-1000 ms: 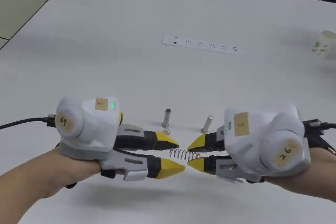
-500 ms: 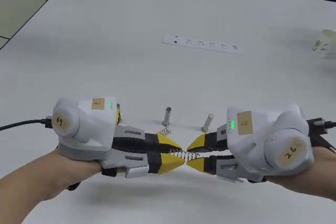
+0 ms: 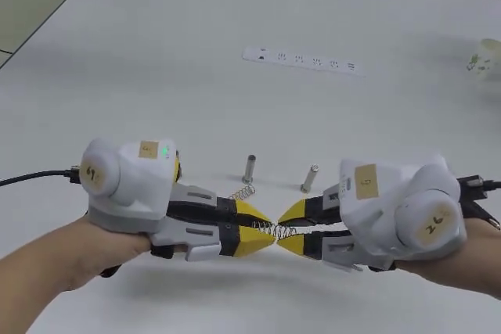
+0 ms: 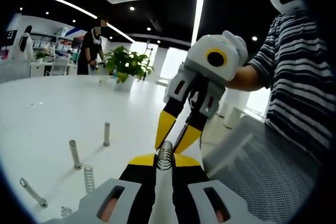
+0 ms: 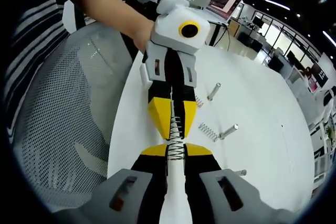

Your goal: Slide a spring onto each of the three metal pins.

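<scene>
The left gripper point(image 3: 264, 231) and right gripper point(image 3: 286, 229) each clamp one end of the spring point(image 3: 275, 230), its axis running between them, a pin point(image 3: 250, 170) just beyond.

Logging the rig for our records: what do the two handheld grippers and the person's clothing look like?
The left gripper and right gripper have rounded white housings, black jaws tipped yellow and tan labels. The left shows a green light and a black cable. The person wears a striped shirt.
</scene>
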